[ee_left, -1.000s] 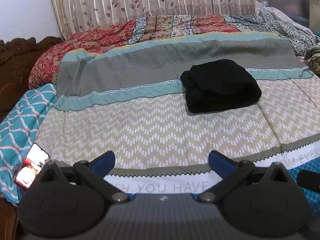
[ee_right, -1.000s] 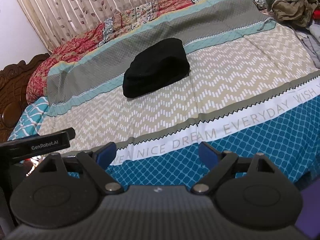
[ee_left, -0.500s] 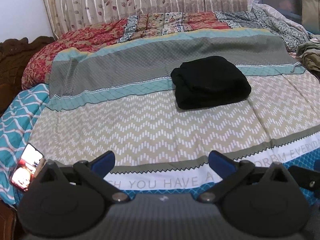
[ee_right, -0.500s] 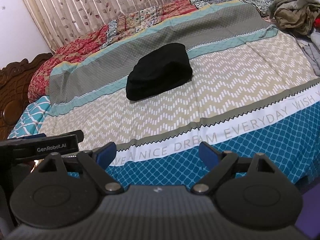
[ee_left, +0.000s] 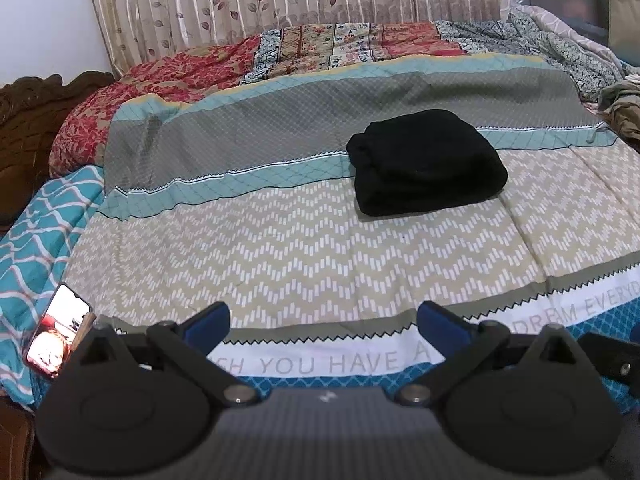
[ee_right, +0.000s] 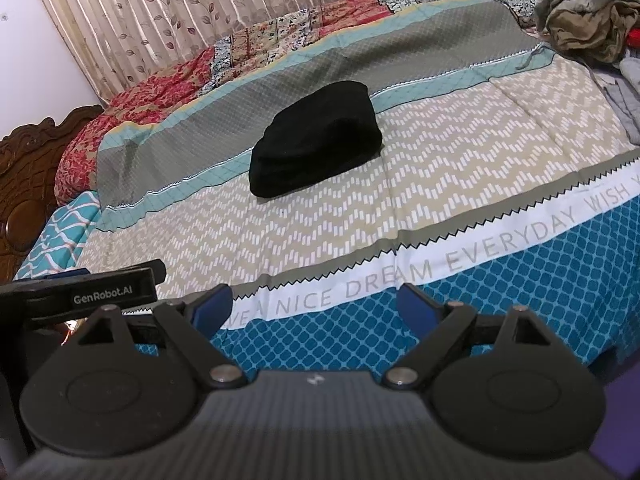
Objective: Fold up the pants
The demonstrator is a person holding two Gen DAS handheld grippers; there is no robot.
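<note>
- Left wrist view is showing my left claw (ee_left: 323,322) hanging over the near edge of the bed (ee_left: 280,256), its blue fingers (ee_left: 208,322) spread wide apart and gripping nothing.
- Right wrist view is showing my right claw (ee_right: 316,304) doing likewise over the same near edge, fingers (ee_right: 414,302) standing wide apart with only the printed sheet between them.
- I am seeing the pants (ee_left: 426,162) lying as a folded black bundle around the middle of the bed, well apart from both claws, sitting across the line where the teal stripe meets the beige zigzag band.
- From the right wrist the pants (ee_right: 318,138) are looking rounded and stacked in layers, with the thicker folded edge facing the bed's left side.
- A phone (ee_left: 58,330) with a lit screen is lying at the near left corner of the bed, just beside my left claw's left finger.
- Clothes (ee_right: 586,8) are sitting in a crumpled heap at the far right corner.
- Curtains (ee_left: 280,0) are hanging behind the far edge.
- My left claw's body, marked GenRobot.AI, is showing at the left of the right wrist view.
</note>
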